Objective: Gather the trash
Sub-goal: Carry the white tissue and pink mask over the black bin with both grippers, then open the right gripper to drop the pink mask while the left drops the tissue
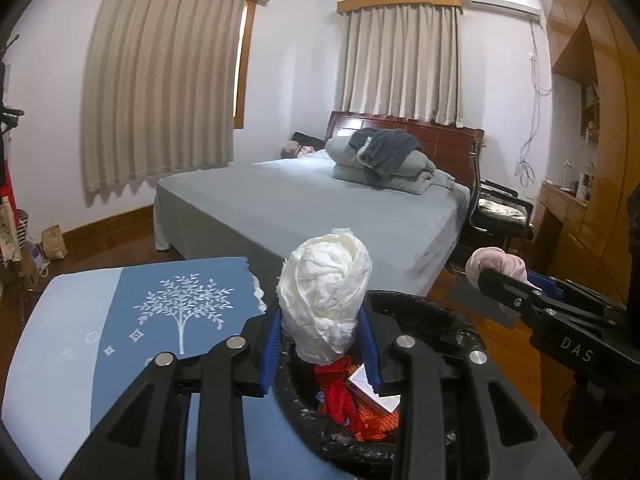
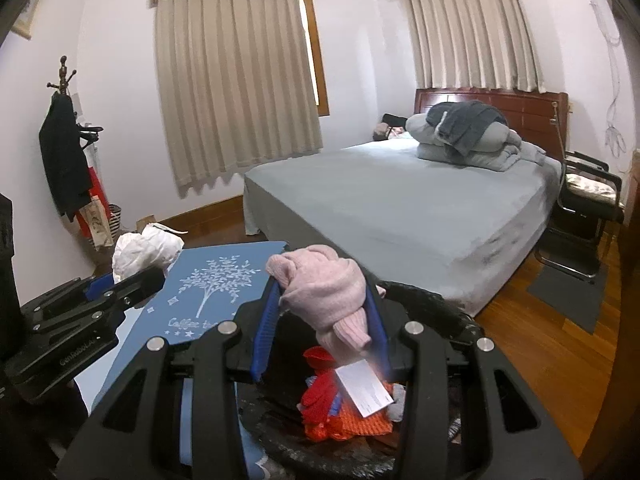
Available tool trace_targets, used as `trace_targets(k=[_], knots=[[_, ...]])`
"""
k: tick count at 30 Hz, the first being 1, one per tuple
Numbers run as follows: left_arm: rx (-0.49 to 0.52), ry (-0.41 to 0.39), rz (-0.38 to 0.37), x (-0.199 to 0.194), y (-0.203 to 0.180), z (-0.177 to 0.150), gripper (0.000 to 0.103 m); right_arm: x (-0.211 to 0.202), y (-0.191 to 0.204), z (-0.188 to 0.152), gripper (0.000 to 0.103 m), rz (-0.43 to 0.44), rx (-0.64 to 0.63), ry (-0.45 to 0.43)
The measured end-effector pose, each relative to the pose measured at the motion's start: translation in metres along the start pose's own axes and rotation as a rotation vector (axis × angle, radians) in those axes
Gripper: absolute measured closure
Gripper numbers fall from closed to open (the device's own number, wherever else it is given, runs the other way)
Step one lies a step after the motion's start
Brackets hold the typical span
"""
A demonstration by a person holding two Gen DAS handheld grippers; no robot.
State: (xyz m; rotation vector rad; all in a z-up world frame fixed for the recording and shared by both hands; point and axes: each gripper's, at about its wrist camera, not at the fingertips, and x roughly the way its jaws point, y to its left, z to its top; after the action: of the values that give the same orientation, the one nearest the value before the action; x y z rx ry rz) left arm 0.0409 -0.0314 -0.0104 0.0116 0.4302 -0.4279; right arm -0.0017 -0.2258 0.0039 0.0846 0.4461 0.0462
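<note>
1. Bin (image 1: 460, 320) risk first: the black round bin sits nearest, just beside the blue tree-print surface (image 1: 160, 320), and already holds red and orange scraps (image 1: 340, 396) and a small white box (image 1: 372, 396). Both pieces of trash hang above its mouth, so a release off-centre could send either over the rim onto the wooden floor (image 2: 540, 340).

2. Left gripper (image 1: 322, 344) is closed partway, its blue pads pinching the crumpled white paper wad (image 1: 324, 292) at its lower end. Most of the wad stands above the pads; a light, top-heavy ball like this could tip out toward the near edge of the blue surface instead of dropping straight.

3. Right gripper (image 2: 320, 332) is likewise closed partway on a pink knitted piece (image 2: 324, 288), which droops between the pads. My guess is the soft knit may snag on a ribbed pad and cling when the jaws open.

4. Both tools crowd the same opening, so they could knock together.

5. Farther off, the bed (image 2: 400, 208) and chair (image 2: 584, 200) stand well apart and pose no trouble.
</note>
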Motion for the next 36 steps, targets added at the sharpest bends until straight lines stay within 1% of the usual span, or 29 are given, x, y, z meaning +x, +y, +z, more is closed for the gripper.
trace_targets(k=[8,17,27,36], knots=[[0.026,0.011,-0.042,0.012,-0.022,-0.005,0.069,-0.005,-0.021,-0.007,0.064,-0.047,0.028,0.001],[0.042,0.050,-0.082,0.035,-0.036,-0.013,0.069,-0.001,-0.039,-0.019,0.064,-0.089,0.047,0.029],[0.061,0.111,-0.130,0.070,-0.051,-0.022,0.069,0.021,-0.064,-0.030,0.064,-0.111,0.073,0.085],[0.083,0.142,-0.121,0.100,-0.057,-0.026,0.069,0.049,-0.079,-0.030,0.064,-0.114,0.082,0.113]])
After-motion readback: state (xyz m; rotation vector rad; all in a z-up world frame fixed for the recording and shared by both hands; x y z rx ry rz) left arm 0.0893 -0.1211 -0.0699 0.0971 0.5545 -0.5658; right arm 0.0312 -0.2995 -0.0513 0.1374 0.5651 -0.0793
